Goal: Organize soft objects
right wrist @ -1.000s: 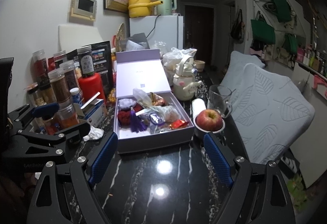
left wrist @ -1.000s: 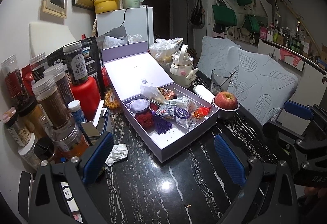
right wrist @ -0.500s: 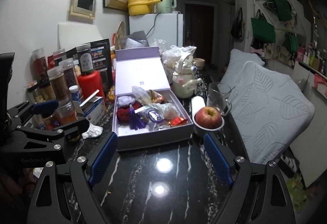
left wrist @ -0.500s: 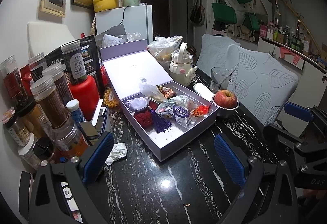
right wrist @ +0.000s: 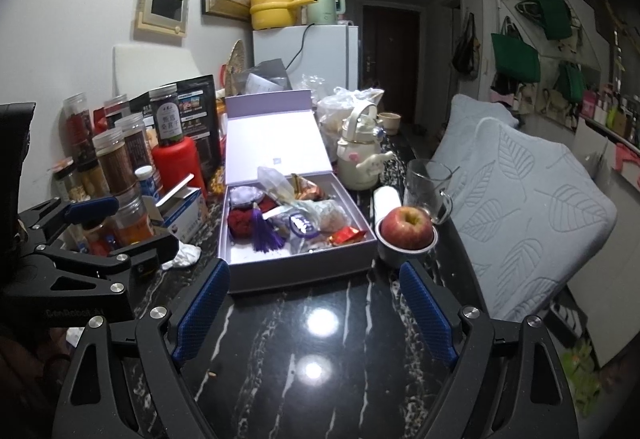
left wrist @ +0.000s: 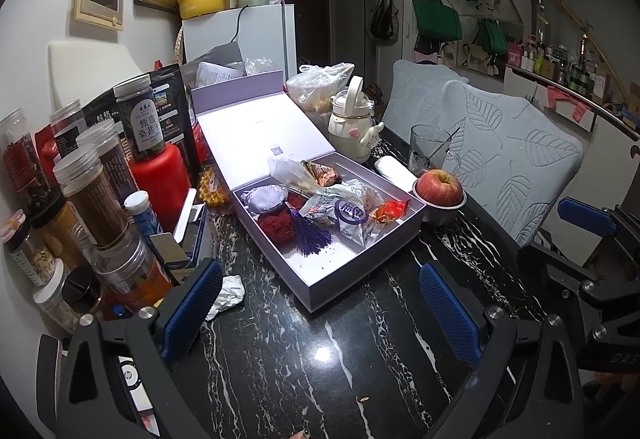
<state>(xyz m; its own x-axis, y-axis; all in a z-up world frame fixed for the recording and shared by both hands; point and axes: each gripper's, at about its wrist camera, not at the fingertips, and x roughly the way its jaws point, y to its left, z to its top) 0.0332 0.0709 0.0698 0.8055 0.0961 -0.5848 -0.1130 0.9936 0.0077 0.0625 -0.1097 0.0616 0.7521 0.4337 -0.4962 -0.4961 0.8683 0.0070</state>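
**Basically idle: both grippers spread, box of soft items ahead**

So, left gripper (left wrist: 320, 303) hovers over the black marble table (left wrist: 360, 359) with jaws spread wide and nothing between them; right gripper (right wrist: 314, 309) likewise spread and empty, its blue pads flanking bare tabletop; likely a ready stance, held low and angled down so the cameras take in the whole work area before a pick. The lilac box (right wrist: 296, 271) sits just ahead of the right gripper, near edge almost between its fingertips, lid propped open at the back so contents are reachable from the front; from the left gripper it lies ahead and slightly right. Inside, toward the far-left corner: red pompom (left wrist: 278, 225), purple tassel (left wrist: 312, 235) draped over it, a pale lilac pouch (left wrist: 266, 197) behind; snack packets (left wrist: 352, 217) fill the far-right part; the near part of the box is bare, probably room for sorting. A crumpled tissue (left wrist: 228, 295) lies on the table just beside the left gripper's left fingertip, outside the box; plausibly the next soft thing to collect. Apple (right wrist: 406, 227) in its bowl sits ahead-right of the right gripper.

Versus the earlier frames: essentially nothing differs; box, tissue and both grippers are in the same places.
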